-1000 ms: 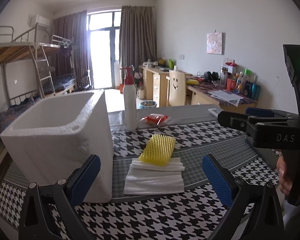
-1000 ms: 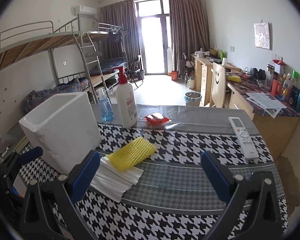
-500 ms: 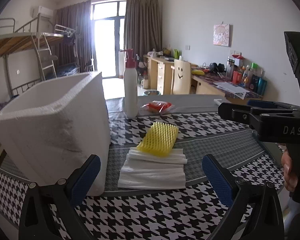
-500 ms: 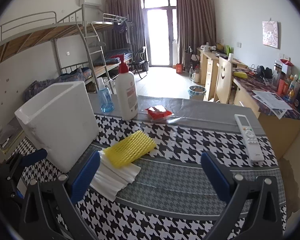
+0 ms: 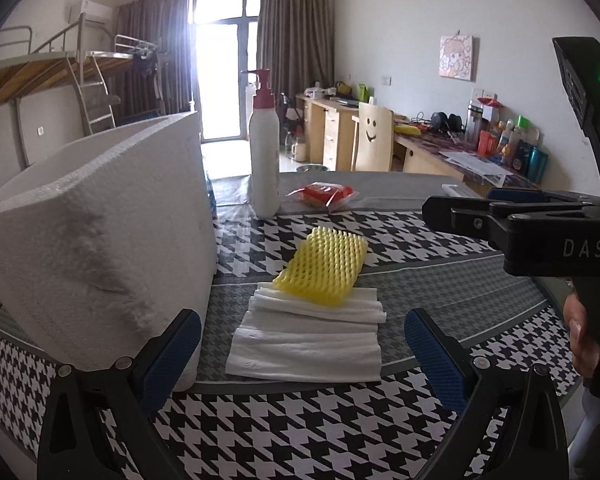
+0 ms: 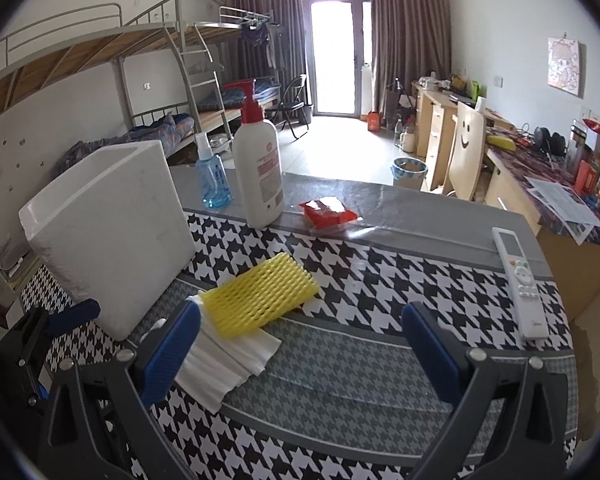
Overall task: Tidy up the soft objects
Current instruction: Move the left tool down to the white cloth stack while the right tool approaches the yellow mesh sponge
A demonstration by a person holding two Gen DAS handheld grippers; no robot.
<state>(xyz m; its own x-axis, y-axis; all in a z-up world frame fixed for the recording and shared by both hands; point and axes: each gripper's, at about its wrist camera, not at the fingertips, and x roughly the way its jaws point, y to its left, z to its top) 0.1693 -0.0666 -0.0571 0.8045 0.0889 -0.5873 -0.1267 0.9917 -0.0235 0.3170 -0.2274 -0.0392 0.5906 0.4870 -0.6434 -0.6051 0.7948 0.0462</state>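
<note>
A yellow foam net sleeve (image 5: 322, 271) lies on a stack of white foam sheets (image 5: 306, 344) on the houndstooth tablecloth; both also show in the right wrist view, the sleeve (image 6: 260, 294) and the sheets (image 6: 224, 364). A white styrofoam box (image 5: 96, 240) stands upright just left of them, also in the right wrist view (image 6: 112, 232). My left gripper (image 5: 302, 356) is open and empty, just before the sheets. My right gripper (image 6: 300, 348) is open and empty, to the right of the pile; it also shows in the left wrist view (image 5: 512, 216).
A white pump bottle (image 6: 260, 176), a blue spray bottle (image 6: 212, 180) and a red packet (image 6: 328, 212) stand at the table's far side. A white remote (image 6: 518, 276) lies at the right. Desks, a chair and a bunk bed stand beyond.
Both grippers have moved forward and lower toward the pile; the box and the sheets look larger. Nothing on the table has moved.
</note>
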